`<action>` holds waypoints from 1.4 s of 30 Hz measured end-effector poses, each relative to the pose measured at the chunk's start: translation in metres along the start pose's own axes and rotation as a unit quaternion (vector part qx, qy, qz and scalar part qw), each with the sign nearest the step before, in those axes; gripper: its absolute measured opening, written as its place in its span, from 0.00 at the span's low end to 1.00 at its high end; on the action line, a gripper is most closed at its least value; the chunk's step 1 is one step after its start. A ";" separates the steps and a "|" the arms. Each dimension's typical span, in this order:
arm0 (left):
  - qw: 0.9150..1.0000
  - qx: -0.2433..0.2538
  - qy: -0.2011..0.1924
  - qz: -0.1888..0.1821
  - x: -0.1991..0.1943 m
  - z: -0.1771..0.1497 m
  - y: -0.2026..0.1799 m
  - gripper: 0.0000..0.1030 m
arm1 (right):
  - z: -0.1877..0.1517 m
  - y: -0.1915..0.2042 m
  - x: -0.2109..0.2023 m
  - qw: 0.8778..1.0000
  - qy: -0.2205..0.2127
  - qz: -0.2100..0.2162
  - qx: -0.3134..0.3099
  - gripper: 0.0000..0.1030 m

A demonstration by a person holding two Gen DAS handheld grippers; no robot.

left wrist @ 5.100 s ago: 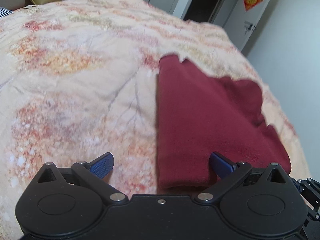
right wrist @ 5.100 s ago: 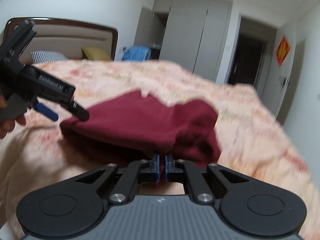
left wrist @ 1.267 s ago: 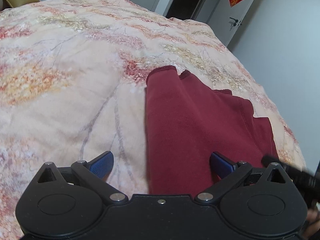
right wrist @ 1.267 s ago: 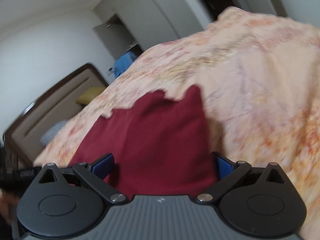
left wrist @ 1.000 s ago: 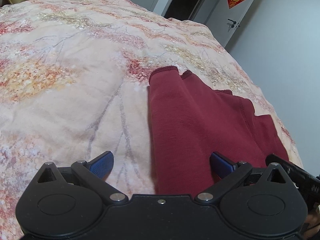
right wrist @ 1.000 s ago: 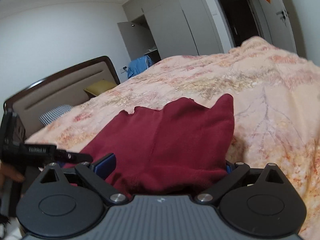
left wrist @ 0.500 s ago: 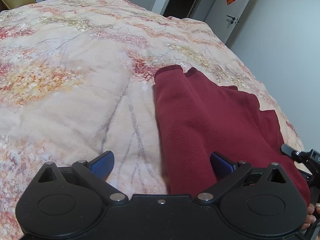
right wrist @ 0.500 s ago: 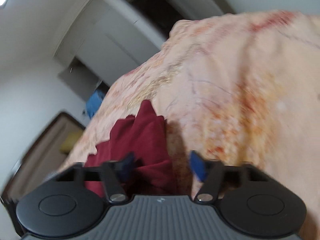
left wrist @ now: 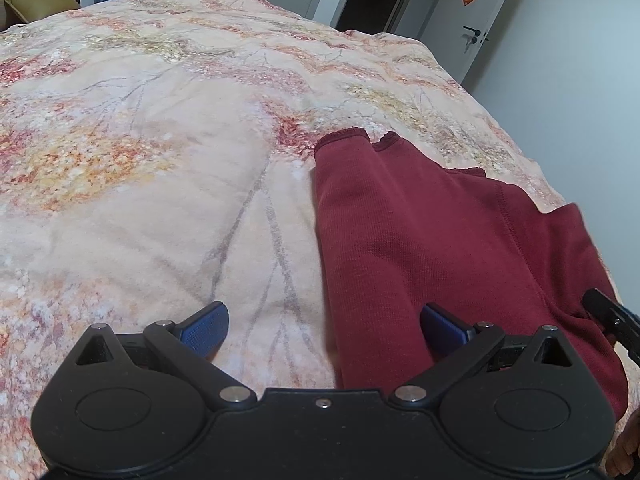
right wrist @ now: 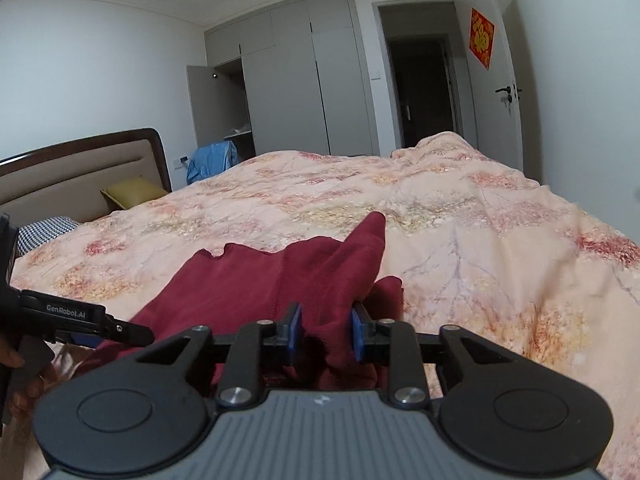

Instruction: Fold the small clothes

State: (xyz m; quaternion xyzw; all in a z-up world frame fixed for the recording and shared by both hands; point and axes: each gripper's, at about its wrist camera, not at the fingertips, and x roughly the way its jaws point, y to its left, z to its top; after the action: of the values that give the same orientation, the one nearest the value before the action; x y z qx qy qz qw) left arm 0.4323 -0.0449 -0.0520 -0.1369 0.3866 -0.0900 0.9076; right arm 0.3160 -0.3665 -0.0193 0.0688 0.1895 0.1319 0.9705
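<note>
- My right gripper [right wrist: 326,338] has its jaws closing, now a narrow gap, with a bunched fold of the dark red garment [right wrist: 280,280] between the blue pads [right wrist: 295,334]; the cloth fills the gap and both pads appear to press on it.
- My left gripper [left wrist: 322,322] stands wide open over the bed, gripping nothing (its right pad [left wrist: 444,326] sits over the garment's near end, its left pad over bare quilt).
- The garment [left wrist: 420,240] lies flat on the peach floral quilt [left wrist: 160,160], near the bed's right side as the left wrist view shows it; its long left edge runs straight away from me, and the far end shows two small cuff-like tips.
- On my right side the cloth is lifted into a ridge, one corner peaking up beyond the pads.
- Open room: a wide stretch of quilt to the left of the garment and beyond it; to its right the bed edge is close, with the wall [left wrist: 580,120] beyond.
</note>
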 end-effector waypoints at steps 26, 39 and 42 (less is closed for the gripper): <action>0.998 0.034 0.016 -0.053 0.014 0.025 -0.025 0.99 | 0.004 -0.070 0.057 0.984 0.103 0.069 0.128 0.43; 0.996 0.034 0.017 -0.080 0.014 0.026 -0.027 0.79 | 0.000 -0.069 0.061 0.982 0.113 0.059 0.136 0.37; 0.997 0.034 0.002 -0.074 0.007 0.027 -0.031 0.52 | 0.010 -0.058 0.054 0.987 0.097 0.054 0.113 0.21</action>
State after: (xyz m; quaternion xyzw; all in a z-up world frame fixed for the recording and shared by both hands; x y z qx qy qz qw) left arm 0.4550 -0.0710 -0.0292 -0.1336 0.3737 -0.1702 0.9019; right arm 0.3813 -0.4071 -0.0393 0.1748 0.2926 0.1682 0.9249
